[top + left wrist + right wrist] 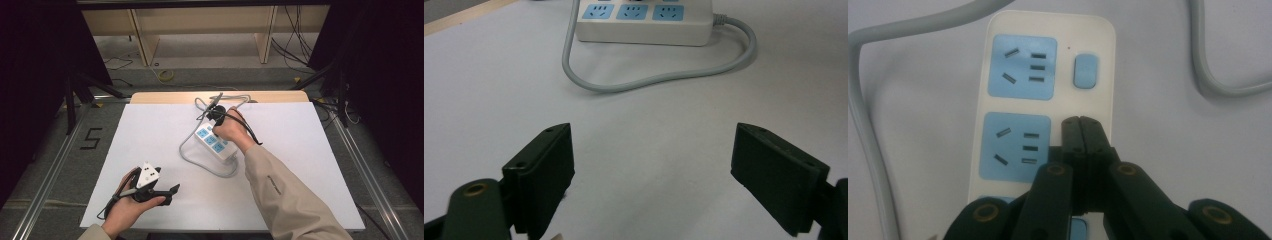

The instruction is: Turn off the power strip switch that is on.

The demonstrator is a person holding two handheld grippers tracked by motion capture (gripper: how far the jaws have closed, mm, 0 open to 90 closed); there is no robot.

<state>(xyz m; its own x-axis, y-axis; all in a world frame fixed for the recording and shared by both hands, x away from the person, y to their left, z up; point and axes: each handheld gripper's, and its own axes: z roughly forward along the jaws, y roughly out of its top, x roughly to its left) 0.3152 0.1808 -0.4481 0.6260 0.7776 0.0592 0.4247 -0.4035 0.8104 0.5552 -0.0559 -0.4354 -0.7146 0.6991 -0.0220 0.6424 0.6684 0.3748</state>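
Note:
A white power strip point(215, 142) with blue sockets lies mid-table, and its grey cable point(200, 162) loops around its near side. In the right gripper view my right gripper point(1082, 125) is shut with nothing between the jaws. Its tips sit over the strip's point(1048, 30) white face, just right of the second socket point(1015, 146) and below a blue switch point(1085, 71). Whether the tips touch the strip I cannot tell. My left gripper point(167, 182) rests at the near left, held in a hand. It is open point(651, 165), with bare table between its jaws, and faces the strip point(644, 25).
A white sheet point(300, 165) covers the table, with a wooden strip point(165, 97) at its far edge. The grey cable point(235, 100) coils behind the power strip. Past the table are floor cables point(165, 75), black stands and a wooden frame point(145, 40).

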